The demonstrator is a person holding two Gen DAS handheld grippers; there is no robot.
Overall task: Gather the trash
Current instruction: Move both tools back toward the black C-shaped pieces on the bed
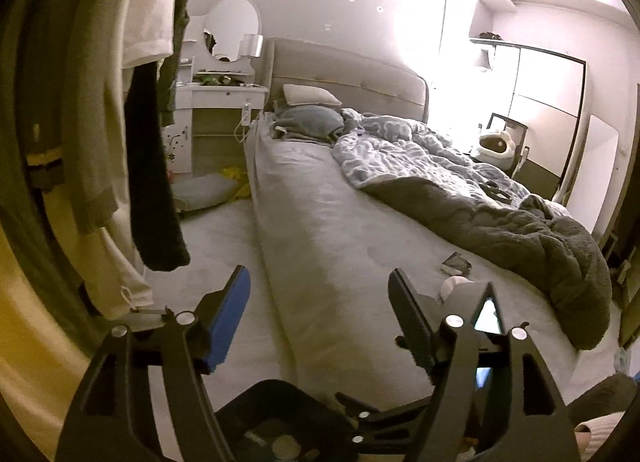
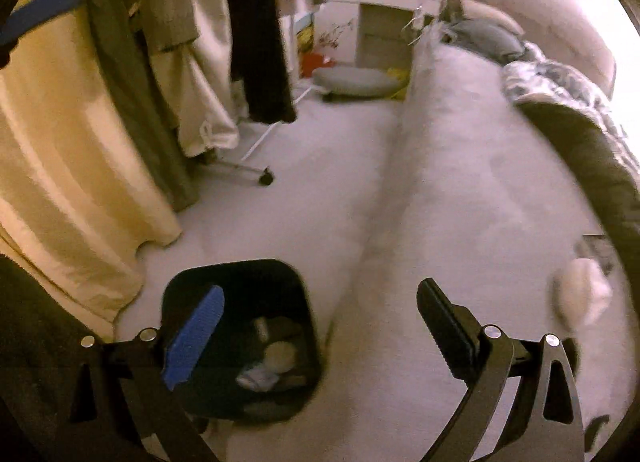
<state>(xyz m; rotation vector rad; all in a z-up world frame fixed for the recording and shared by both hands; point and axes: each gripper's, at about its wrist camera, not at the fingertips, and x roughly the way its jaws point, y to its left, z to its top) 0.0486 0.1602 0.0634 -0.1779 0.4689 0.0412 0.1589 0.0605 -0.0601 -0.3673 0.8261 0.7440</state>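
Observation:
A black trash bin [image 2: 240, 282] stands on the pale floor beside the bed, with a cup, a round lid and crumpled white paper inside. My right gripper [image 2: 320, 314] hangs above and just right of the bin, open, nothing between its blue and black fingers. In the left wrist view my left gripper [image 1: 320, 294] is open too, over the bed's near edge, with the bin [image 1: 280, 394] below it. On the bed sheet lie a crumpled white wad [image 1: 454, 285] [image 2: 580, 294] and a small dark wrapper [image 1: 456, 262], both right of the grippers.
The bed [image 1: 320, 202] fills the middle and right, with a rumpled grey duvet [image 1: 500, 214] and pillows. Clothes on a wheeled rack [image 2: 180, 62] hang at the left. A grey cushion [image 2: 352, 82] lies on the floor by a white dresser [image 1: 224, 102].

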